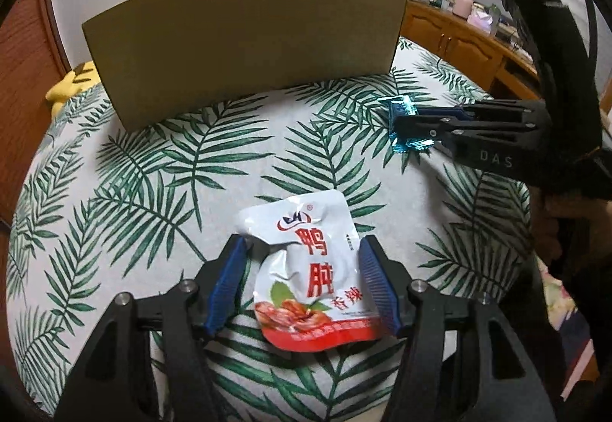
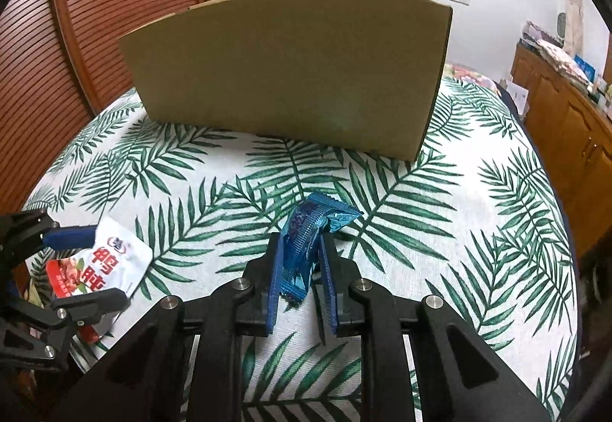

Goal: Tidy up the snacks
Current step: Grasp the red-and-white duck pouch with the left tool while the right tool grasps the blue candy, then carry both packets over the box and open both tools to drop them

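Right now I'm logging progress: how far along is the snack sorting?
Nothing visibly finished: the cardboard box shows only its outer wall, contents hidden. In hand: the right gripper is shut on the blue snack packet; the left gripper straddles the white-and-red pouch, grip unclear. Left: moving both, presumably into the box.

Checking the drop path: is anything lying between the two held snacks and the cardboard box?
Nothing visible: only bare leaf-print cloth lies between the blue packet, the white pouch and the cardboard box, whose near wall must be cleared.
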Tool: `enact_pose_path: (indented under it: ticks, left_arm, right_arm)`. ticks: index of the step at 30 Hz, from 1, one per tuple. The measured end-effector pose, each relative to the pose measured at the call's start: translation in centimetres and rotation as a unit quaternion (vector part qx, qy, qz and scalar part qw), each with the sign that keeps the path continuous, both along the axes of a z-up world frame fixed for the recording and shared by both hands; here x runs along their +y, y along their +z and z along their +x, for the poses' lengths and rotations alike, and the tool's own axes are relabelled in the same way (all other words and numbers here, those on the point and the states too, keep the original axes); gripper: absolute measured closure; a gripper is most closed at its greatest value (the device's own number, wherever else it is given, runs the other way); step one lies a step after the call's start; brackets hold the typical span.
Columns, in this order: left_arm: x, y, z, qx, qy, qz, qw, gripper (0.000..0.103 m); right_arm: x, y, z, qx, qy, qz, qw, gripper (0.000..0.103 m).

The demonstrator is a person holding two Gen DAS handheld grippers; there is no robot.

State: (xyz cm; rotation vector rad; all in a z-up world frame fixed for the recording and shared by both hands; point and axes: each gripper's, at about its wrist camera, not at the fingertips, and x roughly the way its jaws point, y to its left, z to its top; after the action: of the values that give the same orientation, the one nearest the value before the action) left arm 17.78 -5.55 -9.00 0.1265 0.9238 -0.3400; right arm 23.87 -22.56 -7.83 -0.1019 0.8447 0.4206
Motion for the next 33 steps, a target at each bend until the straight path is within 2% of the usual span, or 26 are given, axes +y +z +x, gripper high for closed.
enact_pose_path:
  ticks: [2,8,16,18,24,33]
  left_arm:
    - [-0.3,-0.3,0.0,-0.004,0.001,0.005,1.0,0.03]
    - [-0.6,-0.7,0.2,-0.011,0.016,0.006,0.9998,0.018]
    - [-0.2,-0.7,0.0,-0.012,0.023,0.005,0.9996,0.017]
    - [-0.1,-0.7,-0.2,-0.013,0.021,0.003,0.9997,0.017]
    - [0.3,-0.4,-1.0,-0.02,0.017,-0.002,0.9996,0.038]
    - [1.0,-0.2,-1.8,-0.021,0.016,-0.036,0.999,0.044]
  right_arm:
    - [-0.1,0.1,0.0,-0.003,0.001,0.002,1.0,0.086]
    - [-0.3,-0.1,0.3,0.0,0.001,0.014,1.0,0.086]
    - [-0.4,-0.2,0.3,0.002,0.003,0.022,1.0,0.086]
    - [-0.4,-0.2,0.3,0.001,0.003,0.023,1.0,0.086]
    - [-0.3,-0.3,0.3,0.0,0.005,0.016,1.0,0.086]
    - [0.0,-0.4,0.2,-0.003,0.007,0.011,1.0,0.086]
